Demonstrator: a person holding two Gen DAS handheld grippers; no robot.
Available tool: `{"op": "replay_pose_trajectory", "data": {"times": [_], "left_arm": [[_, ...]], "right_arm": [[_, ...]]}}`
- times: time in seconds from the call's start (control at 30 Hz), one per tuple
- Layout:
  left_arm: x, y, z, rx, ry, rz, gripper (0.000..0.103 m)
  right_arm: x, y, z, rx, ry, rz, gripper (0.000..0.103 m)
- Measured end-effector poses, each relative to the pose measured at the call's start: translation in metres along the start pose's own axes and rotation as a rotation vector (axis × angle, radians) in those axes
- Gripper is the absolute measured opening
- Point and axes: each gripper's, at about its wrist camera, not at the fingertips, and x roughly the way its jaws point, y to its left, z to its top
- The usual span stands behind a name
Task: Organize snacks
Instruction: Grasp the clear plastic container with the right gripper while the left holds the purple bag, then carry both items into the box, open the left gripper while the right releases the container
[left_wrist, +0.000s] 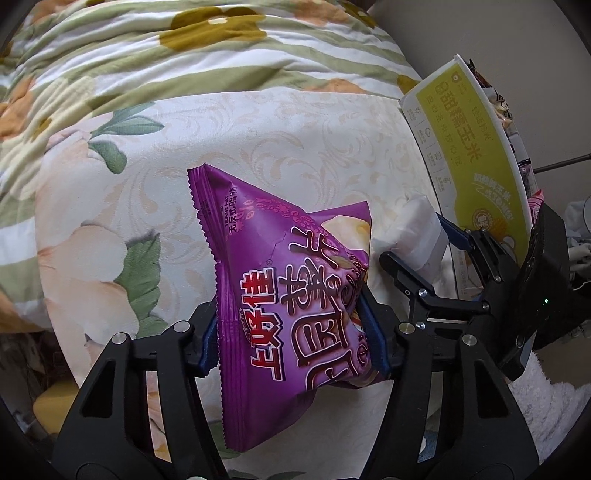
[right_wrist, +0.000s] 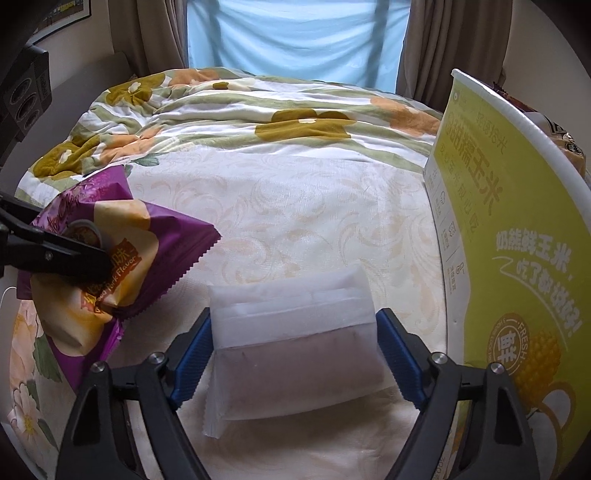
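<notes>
both wrist views look close along claws, sharing the bed (left_wrist: 332, 122).

Left tool (left_wrist: 291, 332) and right tool (right_wrist: 295, 354), both clamped.

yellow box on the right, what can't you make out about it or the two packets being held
- Yellow box contents: both views show only its outer wall; a few wrappers peek over the rim.
- White packet contents: right wrist view, frosted wrapper blurs it.
- Purple chip bag lower edge: left wrist view, hidden behind the left gripper.
</notes>
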Motion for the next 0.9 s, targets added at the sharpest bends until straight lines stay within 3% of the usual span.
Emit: {"op": "replay_pose_trajectory", "data": {"times": [0.23,0.53,0.7,0.9], "left_arm": [[-0.024,0.001,-0.011,-0.011,-0.057,-0.006,0.056],[-0.094,-0.024,-0.020,0.019,-0.189,-0.060,0.056],[-0.129,-0.061,-0.011,0.089,-0.258,-0.102,0.056],[-0.142,-0.120,0.010,0.147,-0.299,-0.140,0.056]], "right_arm": [[-0.018,-0.002,0.005,0.065,-0.027,0.012,0.071],[-0.095,0.010,0.024,0.094,-0.117,-0.021,0.071],[-0.151,-0.007,0.031,0.187,-0.156,-0.043,0.071],[-0.204,-0.051,0.030,0.248,-0.211,-0.099,0.071]]}}
